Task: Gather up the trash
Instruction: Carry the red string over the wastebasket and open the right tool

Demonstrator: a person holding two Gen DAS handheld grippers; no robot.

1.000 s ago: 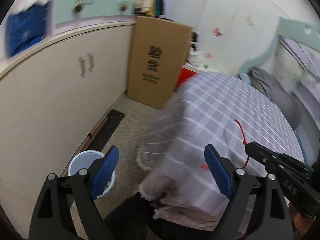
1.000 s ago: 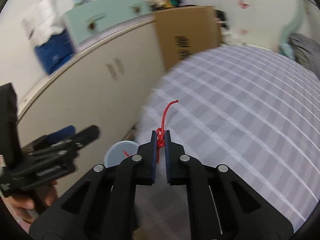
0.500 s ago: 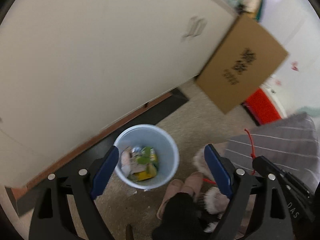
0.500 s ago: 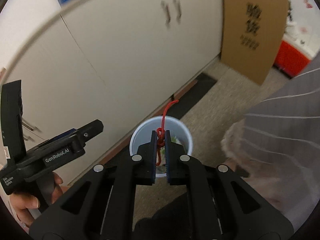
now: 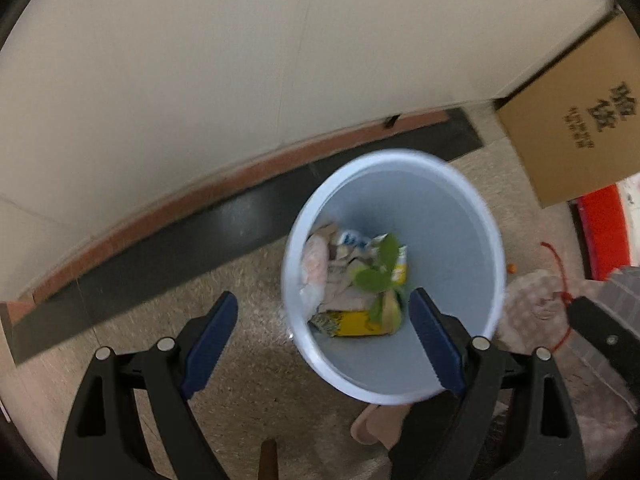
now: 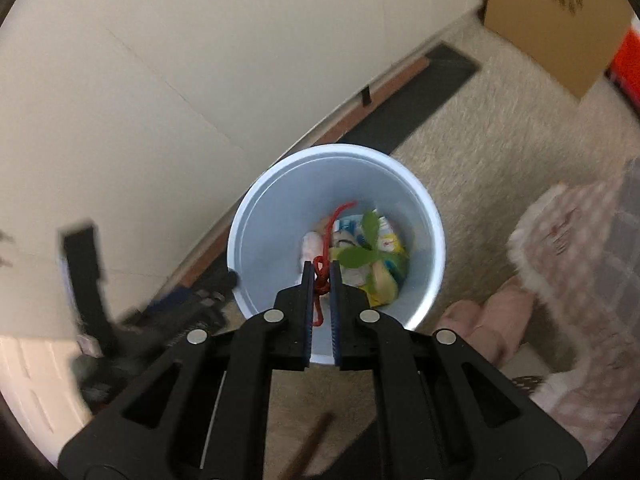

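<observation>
Right gripper (image 6: pixel 321 276), jaws closed on a knotted red string (image 6: pixel 323 280), pointing down into a pale blue trash bin (image 6: pixel 272 236) that stands on speckled floor beside a cream cabinet (image 6: pixel 180 60). The bin holds wrappers and green leaves (image 6: pixel 360 254) (packaging print unreadable). Blurred left gripper (image 6: pixel 192 304) at left; cardboard box (image 6: pixel 560 20) upper right.

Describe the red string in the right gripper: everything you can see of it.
The red string is a thin, bright red cord, knotted where the shut right gripper pinches it between its blue pads. One end curves up beyond the fingertips; a shorter loop hangs back between the fingers. In the right wrist view it lies over the opening of the pale blue bin. Nothing but the pads seems to touch it.
</observation>
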